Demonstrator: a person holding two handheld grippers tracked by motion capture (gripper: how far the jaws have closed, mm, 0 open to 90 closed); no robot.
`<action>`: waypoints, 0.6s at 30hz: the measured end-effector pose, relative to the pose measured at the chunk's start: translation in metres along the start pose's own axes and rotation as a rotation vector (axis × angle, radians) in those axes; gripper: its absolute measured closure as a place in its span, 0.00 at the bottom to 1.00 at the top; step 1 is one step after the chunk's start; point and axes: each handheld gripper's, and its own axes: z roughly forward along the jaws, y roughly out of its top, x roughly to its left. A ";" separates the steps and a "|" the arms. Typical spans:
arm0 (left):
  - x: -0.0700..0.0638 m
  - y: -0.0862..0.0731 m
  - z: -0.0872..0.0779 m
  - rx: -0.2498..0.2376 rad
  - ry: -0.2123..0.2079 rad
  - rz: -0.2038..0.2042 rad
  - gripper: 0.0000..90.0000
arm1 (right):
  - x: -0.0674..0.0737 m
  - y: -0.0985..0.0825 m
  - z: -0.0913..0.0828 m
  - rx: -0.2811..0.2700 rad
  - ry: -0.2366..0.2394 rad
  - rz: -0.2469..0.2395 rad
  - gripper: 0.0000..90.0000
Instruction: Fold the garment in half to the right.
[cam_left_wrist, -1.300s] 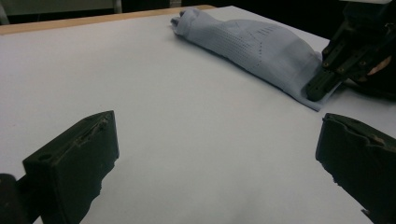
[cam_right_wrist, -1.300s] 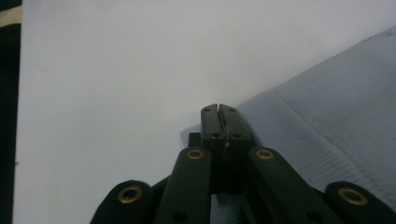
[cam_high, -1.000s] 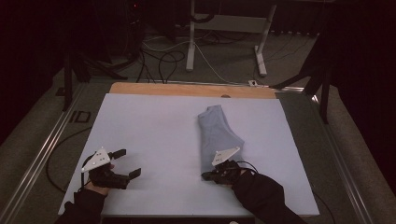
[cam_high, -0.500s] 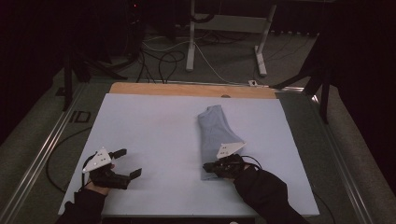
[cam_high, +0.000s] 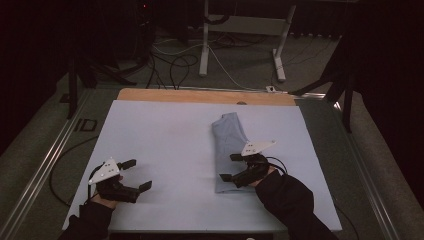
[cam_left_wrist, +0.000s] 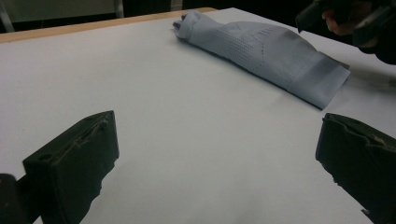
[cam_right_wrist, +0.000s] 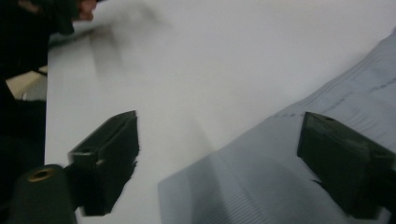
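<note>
Below the right claw (cam_high: 231, 167), just opened, lies the folded cloth (cam_high: 229, 145)

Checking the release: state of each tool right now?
Left tool: open, holding nothing.
Right tool: jaws just opened, open above the folded light-blue garment, holding nothing.

No writing, label, brand, number or sign can be read anywhere — not on the cloth (cam_high: 231, 150), not on the table (cam_high: 160, 135).
</note>
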 end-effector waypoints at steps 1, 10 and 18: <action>0.000 0.000 0.000 0.002 -0.004 0.002 0.00 | -0.001 0.001 -0.001 -0.008 -0.005 0.001 0.14; -0.001 0.001 0.000 0.004 -0.011 0.005 0.00 | -0.013 0.001 -0.009 -0.033 -0.059 0.017 0.10; 0.000 0.001 -0.002 0.007 -0.015 0.008 0.00 | -0.016 -0.003 -0.023 -0.050 -0.096 0.024 0.10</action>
